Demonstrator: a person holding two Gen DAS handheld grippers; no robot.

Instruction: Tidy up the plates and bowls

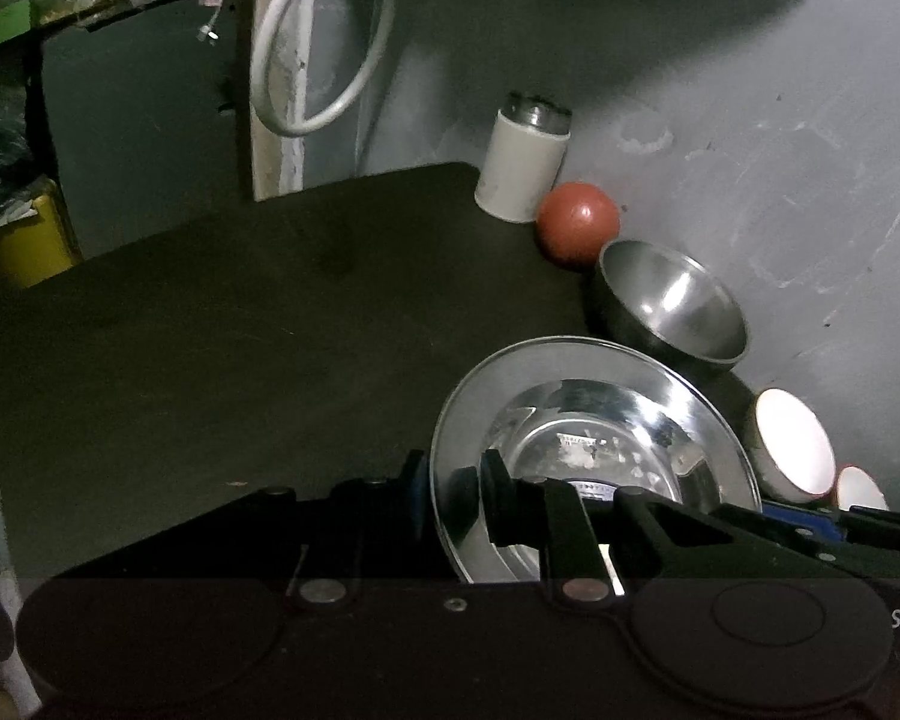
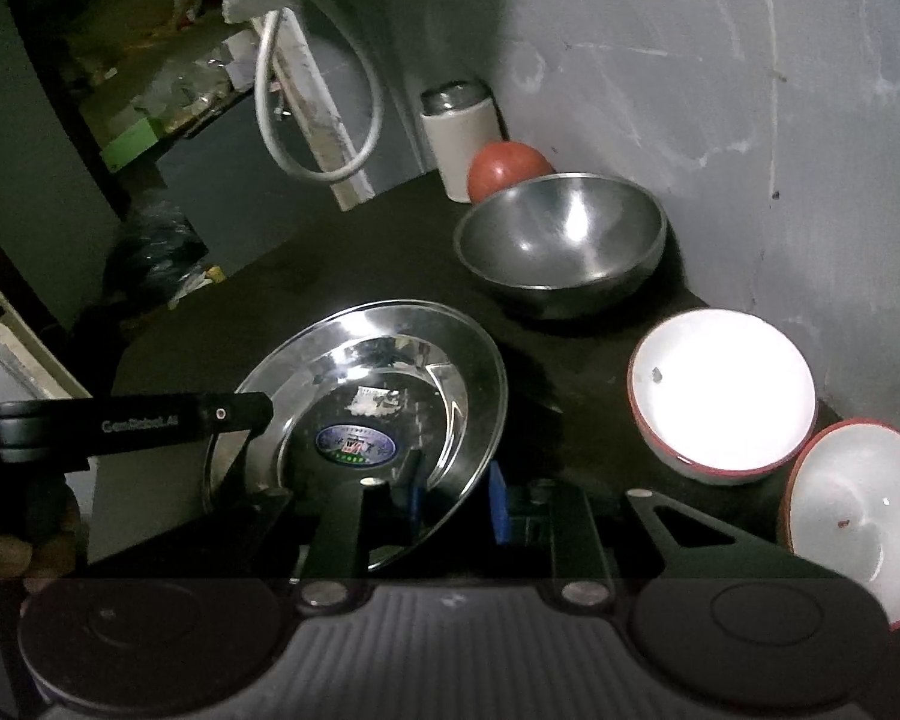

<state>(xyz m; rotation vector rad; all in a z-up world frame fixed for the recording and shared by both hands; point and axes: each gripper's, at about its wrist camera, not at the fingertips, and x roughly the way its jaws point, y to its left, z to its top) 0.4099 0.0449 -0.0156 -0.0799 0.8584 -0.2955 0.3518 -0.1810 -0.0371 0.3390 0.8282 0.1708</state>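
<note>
Left wrist view: my left gripper [image 1: 459, 498] is pinching the near rim of the steel plate [image 1: 594, 420], one finger under the rim, one over it. The plate sits tilted and seems to be off the dark table [image 1: 240, 330], though I can't confirm a gap. Behind it by the wall is the steel bowl [image 1: 672, 312], empty, on the table. At the right edge are two white bowls [image 1: 792, 450], only partly in frame. A red ball [image 1: 577, 222] and a white canister [image 1: 522, 162] stand in the corner. Most of the table is bare.

Right wrist view: my right gripper [image 2: 453, 495] is clamped on the plate's [image 2: 360, 396] other rim, with blue pads on either side of the edge. The left gripper's arm [image 2: 132, 423] reaches in from the left, so both grippers hold the same plate. The steel bowl [image 2: 561, 246] is well apart from it, further back. The two white bowls [image 2: 723, 390] with red rims sit at the right, touching or almost, and the nearer one [image 2: 858, 516] leans on its side.

Progress: early, I judge. Nothing is stacked or nested. The plate is in hand with no visible destination yet. All three bowls are left to sort.
</note>
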